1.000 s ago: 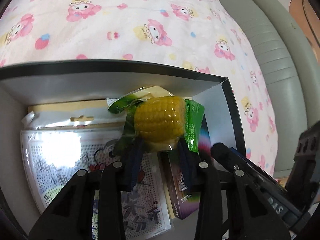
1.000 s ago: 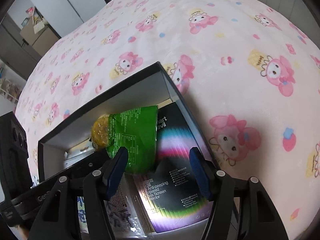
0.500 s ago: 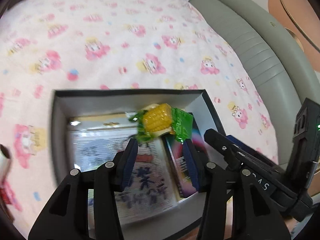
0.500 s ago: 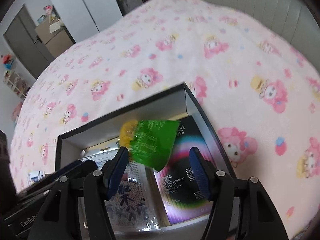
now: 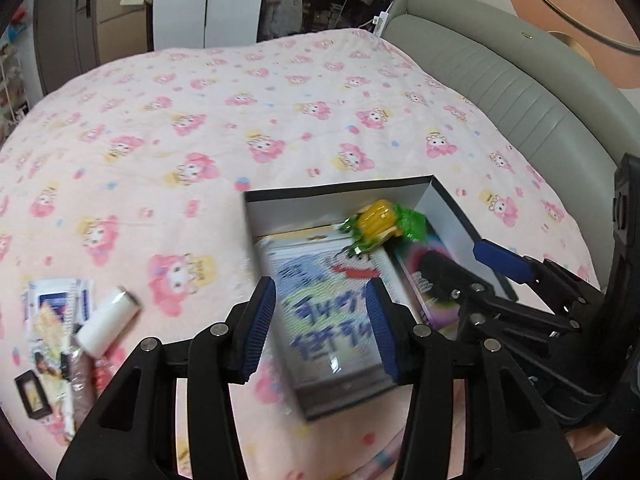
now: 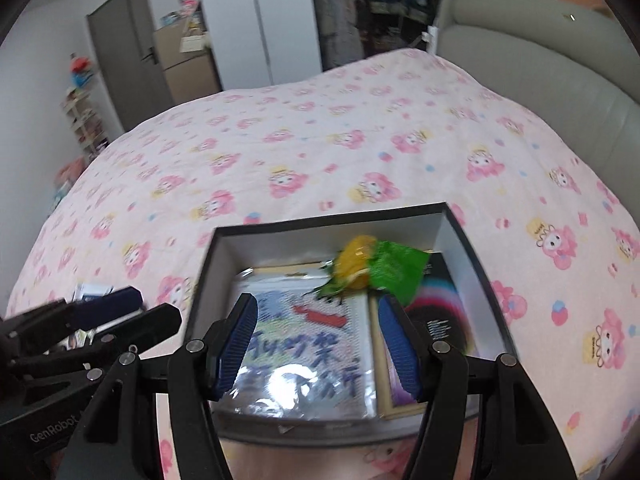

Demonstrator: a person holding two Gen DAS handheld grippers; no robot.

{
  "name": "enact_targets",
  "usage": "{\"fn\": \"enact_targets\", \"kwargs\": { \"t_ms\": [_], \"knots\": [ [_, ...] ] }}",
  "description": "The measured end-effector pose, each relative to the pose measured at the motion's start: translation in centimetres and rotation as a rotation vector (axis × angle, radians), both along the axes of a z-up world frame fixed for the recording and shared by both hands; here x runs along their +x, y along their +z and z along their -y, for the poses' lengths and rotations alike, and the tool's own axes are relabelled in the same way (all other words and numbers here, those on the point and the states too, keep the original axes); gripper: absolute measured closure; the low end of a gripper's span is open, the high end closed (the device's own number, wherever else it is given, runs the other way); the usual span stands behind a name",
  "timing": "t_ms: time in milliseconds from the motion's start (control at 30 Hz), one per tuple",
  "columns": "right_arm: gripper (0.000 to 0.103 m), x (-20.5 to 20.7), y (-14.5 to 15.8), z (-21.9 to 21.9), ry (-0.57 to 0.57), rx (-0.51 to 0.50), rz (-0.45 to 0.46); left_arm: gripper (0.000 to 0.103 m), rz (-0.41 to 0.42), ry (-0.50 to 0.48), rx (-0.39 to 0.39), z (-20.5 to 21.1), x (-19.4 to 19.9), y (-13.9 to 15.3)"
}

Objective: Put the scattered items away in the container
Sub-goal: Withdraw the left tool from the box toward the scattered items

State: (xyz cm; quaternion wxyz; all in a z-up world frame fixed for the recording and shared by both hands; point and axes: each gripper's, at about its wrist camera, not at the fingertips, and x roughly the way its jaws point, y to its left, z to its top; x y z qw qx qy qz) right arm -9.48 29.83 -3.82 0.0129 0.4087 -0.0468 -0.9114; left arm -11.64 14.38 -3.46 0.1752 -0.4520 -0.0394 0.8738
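Note:
A black box with white inner walls (image 5: 336, 208) (image 6: 328, 236) lies on the pink bed. In it lie a packaged corn cob in green wrap (image 5: 380, 222) (image 6: 372, 266), a flat craft kit in clear wrap (image 5: 328, 312) (image 6: 304, 356) and a dark screen-protector box (image 5: 432, 276) (image 6: 440, 320). My left gripper (image 5: 320, 324) is open and empty above the box's near left part. My right gripper (image 6: 320, 344) is open and empty above the box's near edge. Scattered items lie at the left: a white roll (image 5: 108, 316), small packets (image 5: 56, 304) and a small black frame (image 5: 34, 396).
The pink cartoon-print bedspread (image 5: 240, 120) covers the bed around the box. A grey padded headboard (image 5: 500, 76) runs along the right. Wardrobes and a door (image 6: 132, 52) stand beyond the bed. Each gripper shows in the other's view (image 5: 520, 296) (image 6: 80, 324).
The left gripper let go of the corn packet, which now lies in the box. Both grippers pulled back and up from the box; the scattered items at the left came into view.

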Motion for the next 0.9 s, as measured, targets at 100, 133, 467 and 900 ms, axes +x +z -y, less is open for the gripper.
{"fn": "enact_targets", "kwargs": {
  "t_ms": [100,133,467,900],
  "knots": [
    [0.043,1.1,-0.1,2.0,0.037,-0.021,0.007,0.055,-0.009,0.021,-0.006,2.0,1.4,0.1],
    [0.043,1.4,-0.1,2.6,0.05,-0.032,0.011,0.055,-0.011,0.028,-0.008,2.7,1.8,0.2],
    [0.043,2.8,-0.5,9.5,0.162,0.004,0.024,0.055,-0.02,0.104,0.0,9.5,5.7,0.0],
    [0.043,-0.3,0.2,17.6,0.3,0.109,0.035,0.055,0.056,0.273,0.085,17.6,3.3,-3.8]
  ]
}}
